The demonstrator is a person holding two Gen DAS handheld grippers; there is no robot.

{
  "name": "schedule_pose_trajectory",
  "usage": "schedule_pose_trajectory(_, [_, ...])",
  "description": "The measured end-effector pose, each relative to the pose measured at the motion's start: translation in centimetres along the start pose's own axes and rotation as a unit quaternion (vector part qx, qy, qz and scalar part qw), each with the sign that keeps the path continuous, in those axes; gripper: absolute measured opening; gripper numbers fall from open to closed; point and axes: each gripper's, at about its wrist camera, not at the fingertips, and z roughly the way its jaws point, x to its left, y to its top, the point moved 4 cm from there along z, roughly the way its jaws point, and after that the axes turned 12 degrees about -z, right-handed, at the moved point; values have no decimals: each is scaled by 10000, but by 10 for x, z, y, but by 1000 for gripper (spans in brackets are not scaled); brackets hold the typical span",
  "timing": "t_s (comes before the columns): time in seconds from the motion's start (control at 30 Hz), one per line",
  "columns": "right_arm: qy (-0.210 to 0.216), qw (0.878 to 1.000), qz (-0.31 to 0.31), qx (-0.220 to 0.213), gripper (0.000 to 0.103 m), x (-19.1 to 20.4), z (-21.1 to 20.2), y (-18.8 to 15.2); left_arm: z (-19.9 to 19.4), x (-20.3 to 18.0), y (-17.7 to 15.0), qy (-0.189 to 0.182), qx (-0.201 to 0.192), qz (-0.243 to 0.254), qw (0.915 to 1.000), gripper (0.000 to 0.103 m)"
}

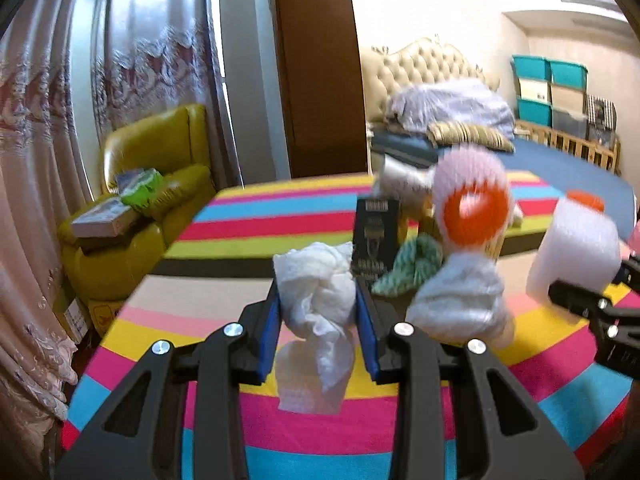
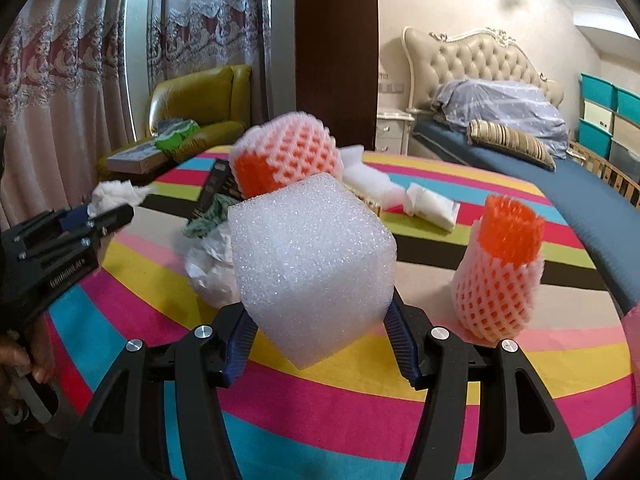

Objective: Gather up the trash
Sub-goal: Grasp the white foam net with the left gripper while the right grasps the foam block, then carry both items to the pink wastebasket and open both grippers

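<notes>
My left gripper (image 1: 316, 296) is shut on a crumpled white tissue (image 1: 316, 300) and holds it above the striped table (image 1: 200, 380). It also shows at the left of the right wrist view (image 2: 108, 208). My right gripper (image 2: 320, 312) is shut on a white foam block (image 2: 312, 264), which also shows at the right of the left wrist view (image 1: 572, 248). On the table lie an orange-and-white foam net sleeve (image 2: 284, 156), a second one (image 2: 500, 268) standing at the right, a black box (image 1: 376, 236), a green cloth scrap (image 1: 412, 268) and crumpled white plastic (image 1: 460, 304).
A white packet (image 2: 432, 204) and more white wrapping (image 2: 368, 176) lie further back on the table. A yellow armchair (image 1: 152, 184) with books stands left by the curtains. A bed (image 2: 520, 128) and teal storage boxes (image 2: 608, 112) are behind.
</notes>
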Motion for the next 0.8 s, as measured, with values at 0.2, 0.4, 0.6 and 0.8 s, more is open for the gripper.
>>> schedule_pose_trajectory(0.2, [-169, 9992, -51, -351, 56, -3, -31, 8, -34, -17, 21, -244, -356, 73, 9990, 33])
schedule_pose_trajectory(0.4, [-360, 9975, 62, -604, 56, -22, -60, 11, -56, -40, 30, -422, -556, 218, 9973, 33])
schedule_pose_trajectory(0.6, [-474, 9963, 157, -707, 56, -34, -78, 6, -64, -54, 33, -558, -589, 348, 9961, 33])
schedule_pose_trajectory(0.8, [-651, 9949, 236, -730, 56, -48, -93, -2, -74, -79, 28, -757, -640, 499, 9938, 33])
